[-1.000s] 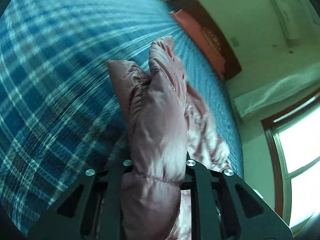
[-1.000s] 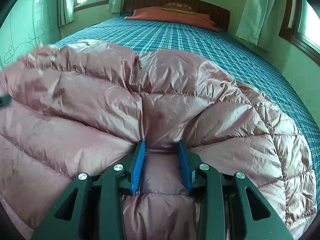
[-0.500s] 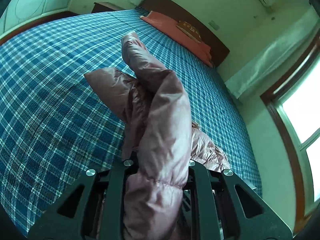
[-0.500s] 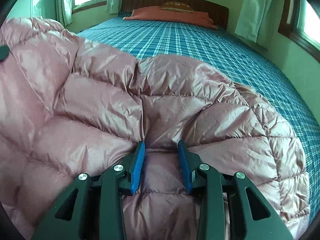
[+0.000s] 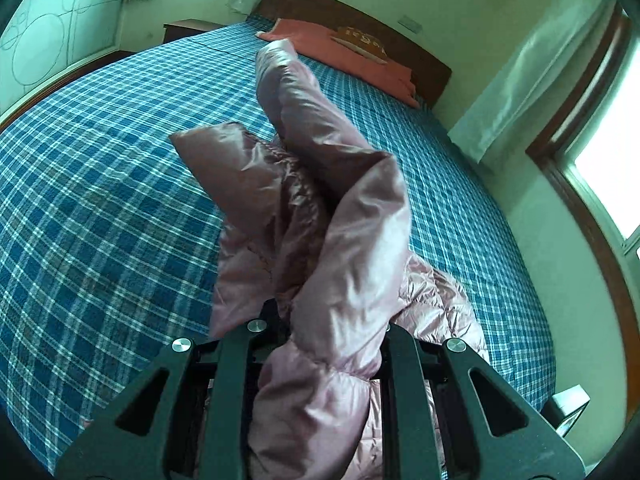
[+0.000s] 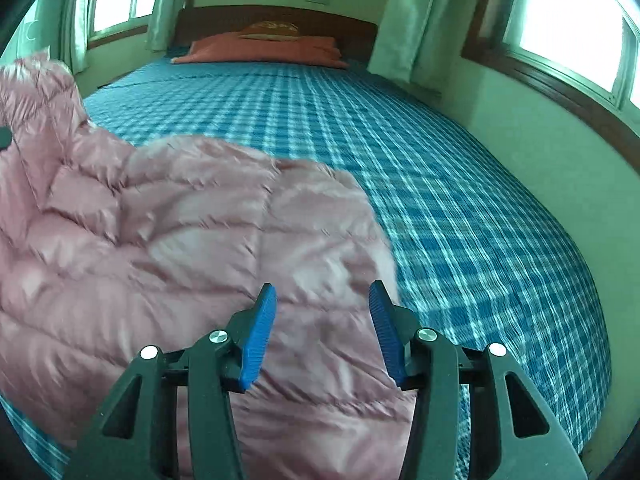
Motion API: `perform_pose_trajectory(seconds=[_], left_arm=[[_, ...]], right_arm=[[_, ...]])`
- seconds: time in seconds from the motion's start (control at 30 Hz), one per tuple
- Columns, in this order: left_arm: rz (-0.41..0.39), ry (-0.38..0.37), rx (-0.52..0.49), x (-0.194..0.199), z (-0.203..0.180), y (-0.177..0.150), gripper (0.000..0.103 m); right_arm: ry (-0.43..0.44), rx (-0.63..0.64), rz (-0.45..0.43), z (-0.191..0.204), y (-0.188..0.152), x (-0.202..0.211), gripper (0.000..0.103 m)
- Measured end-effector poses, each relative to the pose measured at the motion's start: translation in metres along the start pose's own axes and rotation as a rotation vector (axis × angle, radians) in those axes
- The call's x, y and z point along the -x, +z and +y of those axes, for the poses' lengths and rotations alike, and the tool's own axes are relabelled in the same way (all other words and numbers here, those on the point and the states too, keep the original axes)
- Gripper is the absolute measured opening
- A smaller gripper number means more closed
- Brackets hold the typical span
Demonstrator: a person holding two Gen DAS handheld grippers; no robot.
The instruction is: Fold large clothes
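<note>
Holding a pink puffy jacket [image 5: 320, 216] over a blue plaid bed [image 5: 100, 200], my left gripper [image 5: 320, 332] is clamped on a thick fold, lifting a sleeve upward. My right gripper [image 6: 322, 332] hangs spread wide and empty above the jacket's quilted body [image 6: 200, 240], which lies on the bed. I judge the jacket light, springy and slippery, so I would grab seams or hems.
</note>
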State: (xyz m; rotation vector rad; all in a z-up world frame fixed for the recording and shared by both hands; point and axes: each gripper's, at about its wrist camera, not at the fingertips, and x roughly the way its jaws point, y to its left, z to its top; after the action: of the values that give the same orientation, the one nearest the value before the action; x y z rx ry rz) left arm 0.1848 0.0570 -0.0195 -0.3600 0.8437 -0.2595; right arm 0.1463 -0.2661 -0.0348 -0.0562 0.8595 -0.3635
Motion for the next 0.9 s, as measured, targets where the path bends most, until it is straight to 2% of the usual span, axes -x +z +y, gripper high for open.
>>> perform_pose_trajectory(seconds=[0.1, 0.6, 0.9], left_arm=[[0.023, 0.003, -0.032, -0.013, -0.015, -0.005, 0.016], [0.177, -0.017, -0.181, -0.085, -0.090, -0.054, 0.016], [0.203, -0.017, -0.259, -0.111, -0.110, -0.078, 0.016]], right_arm=[[0.024, 0.003, 0.042, 0.001, -0.013, -0.016, 0.044], [0.058, -0.051, 0.037, 0.000, -0.032, -0.022, 0.044], [0.077, -0.074, 0.040, -0.003, -0.034, -0.024, 0.044]])
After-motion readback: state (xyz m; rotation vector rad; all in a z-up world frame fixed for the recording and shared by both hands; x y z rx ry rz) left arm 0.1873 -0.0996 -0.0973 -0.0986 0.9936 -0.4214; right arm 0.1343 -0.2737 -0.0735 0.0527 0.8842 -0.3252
